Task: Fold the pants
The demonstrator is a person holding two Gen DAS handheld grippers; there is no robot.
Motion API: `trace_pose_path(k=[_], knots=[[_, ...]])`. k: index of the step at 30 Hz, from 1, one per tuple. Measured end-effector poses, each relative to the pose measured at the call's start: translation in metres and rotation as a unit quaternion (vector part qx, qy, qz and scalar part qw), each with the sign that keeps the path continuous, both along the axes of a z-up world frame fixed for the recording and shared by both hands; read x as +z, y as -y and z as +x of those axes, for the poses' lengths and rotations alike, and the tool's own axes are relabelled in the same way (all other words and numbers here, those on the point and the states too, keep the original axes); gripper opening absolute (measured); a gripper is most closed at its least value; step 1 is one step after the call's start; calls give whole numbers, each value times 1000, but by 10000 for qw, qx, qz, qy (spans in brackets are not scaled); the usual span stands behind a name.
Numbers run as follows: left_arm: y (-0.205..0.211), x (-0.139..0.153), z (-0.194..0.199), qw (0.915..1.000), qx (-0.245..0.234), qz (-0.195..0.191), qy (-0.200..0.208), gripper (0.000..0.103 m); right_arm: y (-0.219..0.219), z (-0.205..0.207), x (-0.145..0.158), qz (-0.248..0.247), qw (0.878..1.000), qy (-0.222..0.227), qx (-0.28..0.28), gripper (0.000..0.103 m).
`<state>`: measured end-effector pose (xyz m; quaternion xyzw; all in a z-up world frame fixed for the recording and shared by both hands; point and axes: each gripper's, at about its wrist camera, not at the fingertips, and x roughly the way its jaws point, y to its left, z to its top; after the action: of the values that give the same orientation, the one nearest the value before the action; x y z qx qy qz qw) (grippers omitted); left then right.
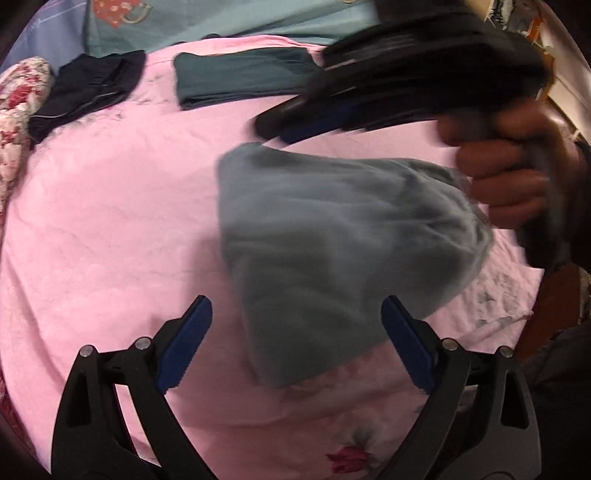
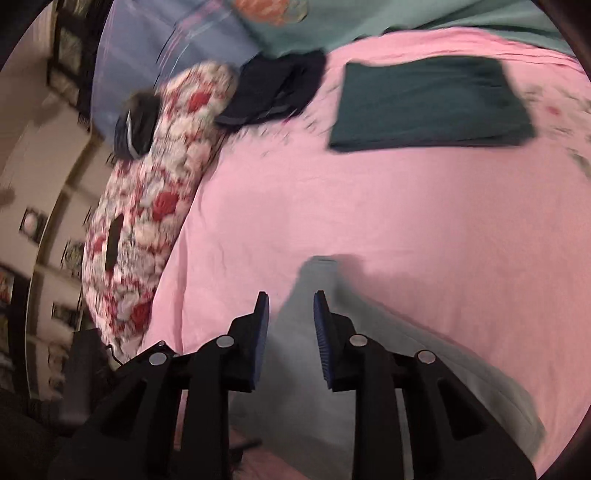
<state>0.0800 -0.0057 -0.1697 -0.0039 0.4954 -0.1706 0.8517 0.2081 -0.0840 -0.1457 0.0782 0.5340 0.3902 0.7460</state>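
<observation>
Grey pants [image 1: 332, 251] lie bunched on the pink sheet [image 1: 110, 229], blurred by motion. My left gripper [image 1: 295, 314] is open, its fingers on either side of the pants' near end, holding nothing. My right gripper [image 1: 280, 125], held in a hand, is blurred above the far edge of the pants in the left wrist view. In the right wrist view the right gripper [image 2: 291, 306] is open with a gap between its blue pads [image 2: 323, 332], and the grey pants [image 2: 317, 369] lie below and between the fingers.
Folded teal pants [image 1: 240, 77] [image 2: 432, 107] and folded dark navy pants [image 1: 88, 88] [image 2: 273, 88] lie at the far side of the bed. A floral pillow [image 2: 147, 206] lies at the left edge. A light blue blanket [image 1: 221, 22] lies beyond the sheet.
</observation>
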Motion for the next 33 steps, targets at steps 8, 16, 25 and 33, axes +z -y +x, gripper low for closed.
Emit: trace_pose_path(k=[8,16,25,33], knots=[[14,-29,1,9985,-311,249,-368,95,-12,39,-49,-230,9952,-918,-269,26],[9,-31,17,9976,-299,344,-528,95,57,-33,15,-34,9984,-205,-531,35],[9,-36,11,9955,-402,624,-584,95,134,-106,-40,-539,9922,-279,-1089,42],[17,13,18,9982,-317,501,100,95,173,-89,-6,708,9763,-210,-2035,45]])
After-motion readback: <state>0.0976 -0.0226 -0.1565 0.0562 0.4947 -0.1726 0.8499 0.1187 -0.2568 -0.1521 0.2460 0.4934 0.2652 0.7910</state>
